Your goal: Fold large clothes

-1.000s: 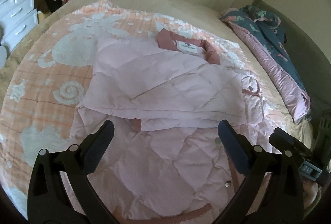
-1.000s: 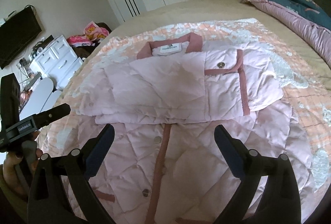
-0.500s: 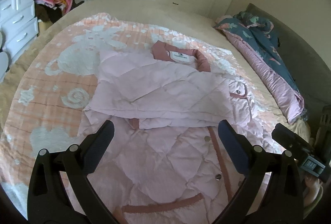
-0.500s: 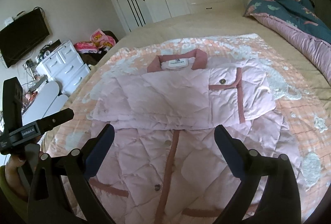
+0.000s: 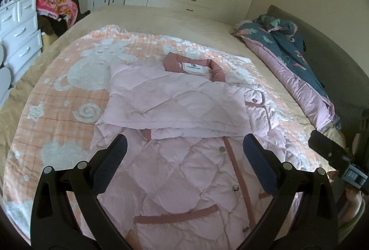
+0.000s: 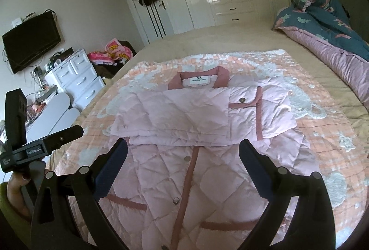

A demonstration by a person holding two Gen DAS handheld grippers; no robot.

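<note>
While the pink quilted coat (image 5: 184,157) lies flat on the peach blanket (image 5: 57,111) — sleeves crossed over its chest, collar toward twelve o'clock — the left gripper (image 5: 184,148) and right gripper (image 6: 183,148) hover above its hem, jaws spread wide, holding nothing.

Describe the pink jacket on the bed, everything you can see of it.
The pink jacket is pale, diamond-quilted and puffy, with dusty-rose trim on the collar, front placket and pocket edges, plus metal snaps. A white label sits inside the collar. It lies face up on the peach patterned blanket, both sleeves folded across the chest, the lower body still flat. Neither tool touches it.
</note>
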